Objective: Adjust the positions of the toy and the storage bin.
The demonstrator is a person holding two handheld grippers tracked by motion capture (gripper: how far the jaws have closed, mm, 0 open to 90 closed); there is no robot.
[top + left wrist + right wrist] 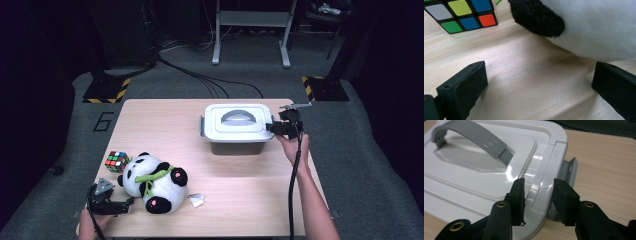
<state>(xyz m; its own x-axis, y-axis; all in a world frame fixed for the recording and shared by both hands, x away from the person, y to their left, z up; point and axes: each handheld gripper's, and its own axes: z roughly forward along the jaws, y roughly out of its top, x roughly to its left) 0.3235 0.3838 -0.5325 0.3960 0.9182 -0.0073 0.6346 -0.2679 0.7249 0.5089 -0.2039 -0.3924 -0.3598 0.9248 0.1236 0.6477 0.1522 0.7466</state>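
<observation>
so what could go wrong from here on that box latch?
1. The right gripper straddles the rim of the white lid, with the grey side latch just outside; closing here may pinch the lid edge, not the latch.
2. Pulling sideways could slide the whole storage box across the table, since nothing braces it.
3. The left gripper rests open beside the panda plush, too far to steady the box.

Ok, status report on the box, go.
Right hand-held gripper straddles lid edge by the grey latch, grip uncertain. Left hand-held gripper open beside panda. Nothing in the way.
</observation>
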